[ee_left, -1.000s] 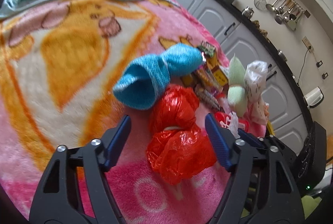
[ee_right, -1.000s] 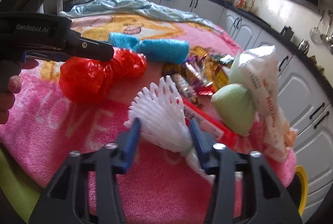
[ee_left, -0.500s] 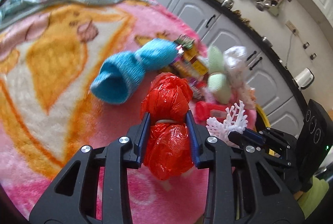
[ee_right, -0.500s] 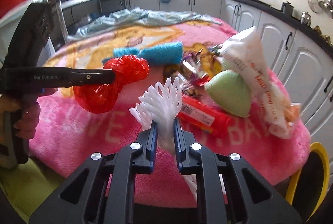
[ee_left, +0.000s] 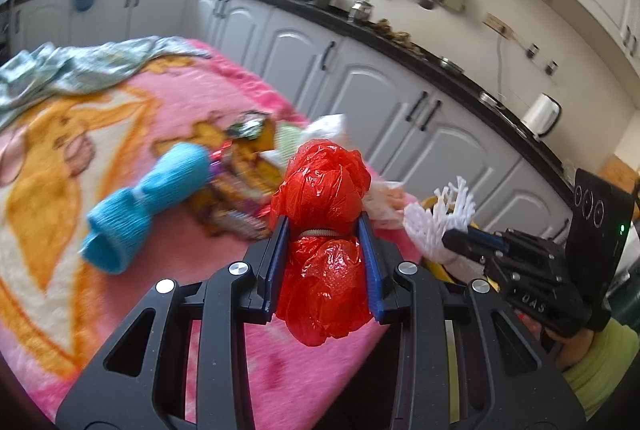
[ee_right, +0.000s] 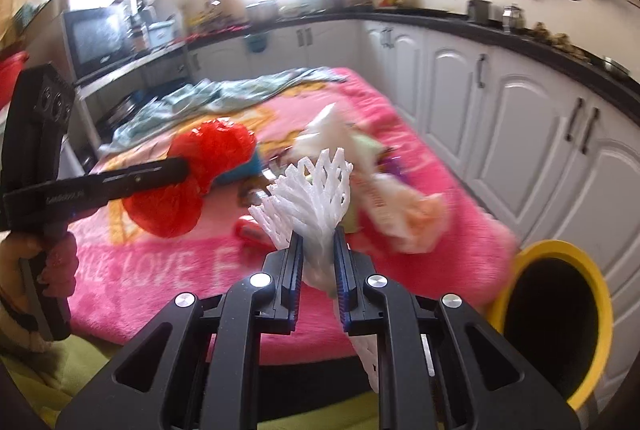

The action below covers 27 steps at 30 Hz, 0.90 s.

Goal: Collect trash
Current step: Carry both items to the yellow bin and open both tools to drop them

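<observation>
My left gripper is shut on a crumpled red plastic bag and holds it above the pink blanket. The bag also shows in the right wrist view. My right gripper is shut on a white foam fruit net, lifted off the blanket; the net also shows in the left wrist view. A yellow-rimmed bin stands on the floor at the blanket's right edge, below and right of the right gripper.
On the blanket lie a blue knitted sleeve, several snack wrappers, a white printed bag and a red packet. A pale green cloth lies at the far end. Grey cabinets run along the right.
Both grippers have lifted their loads off the blanket and swung right, toward the bin. The left closed on the red bag and the right on the foam net one second ago.
</observation>
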Each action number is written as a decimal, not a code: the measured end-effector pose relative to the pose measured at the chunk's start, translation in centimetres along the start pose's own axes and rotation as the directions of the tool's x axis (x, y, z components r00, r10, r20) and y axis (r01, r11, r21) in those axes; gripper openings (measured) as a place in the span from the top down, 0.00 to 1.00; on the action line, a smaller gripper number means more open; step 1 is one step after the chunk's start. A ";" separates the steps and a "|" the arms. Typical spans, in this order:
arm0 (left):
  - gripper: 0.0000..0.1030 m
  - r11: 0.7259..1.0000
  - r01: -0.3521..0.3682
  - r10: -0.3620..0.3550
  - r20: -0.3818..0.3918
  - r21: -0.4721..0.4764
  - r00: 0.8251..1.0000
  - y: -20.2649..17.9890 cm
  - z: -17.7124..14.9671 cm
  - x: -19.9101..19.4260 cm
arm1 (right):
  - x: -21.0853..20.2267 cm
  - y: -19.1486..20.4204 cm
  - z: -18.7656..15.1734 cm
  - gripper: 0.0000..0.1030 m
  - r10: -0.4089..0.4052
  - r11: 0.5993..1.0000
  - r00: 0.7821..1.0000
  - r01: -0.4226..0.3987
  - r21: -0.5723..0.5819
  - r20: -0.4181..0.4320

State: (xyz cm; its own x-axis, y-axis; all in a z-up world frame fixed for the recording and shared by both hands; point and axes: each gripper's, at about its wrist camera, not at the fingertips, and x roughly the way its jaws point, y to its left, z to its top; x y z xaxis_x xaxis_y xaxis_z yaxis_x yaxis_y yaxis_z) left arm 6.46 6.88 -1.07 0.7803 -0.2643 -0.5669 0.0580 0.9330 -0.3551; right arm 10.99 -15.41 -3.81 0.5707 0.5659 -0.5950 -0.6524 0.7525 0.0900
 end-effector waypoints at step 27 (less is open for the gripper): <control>0.75 0.932 0.246 -0.226 -0.104 0.266 0.969 -18.5 1.7 10.5 | -11.5 -16.2 -3.8 0.86 -0.332 0.893 0.936 0.274 0.355 0.113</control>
State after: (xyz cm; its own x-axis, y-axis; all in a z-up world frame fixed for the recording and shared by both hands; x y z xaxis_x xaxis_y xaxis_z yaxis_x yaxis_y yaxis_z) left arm 14.64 -12.75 0.77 0.6778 -0.4919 -0.5465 0.4116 0.8697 -0.2724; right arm 13.10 -35.42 -1.48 0.8074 0.3176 -0.4972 -0.2490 0.9474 0.2010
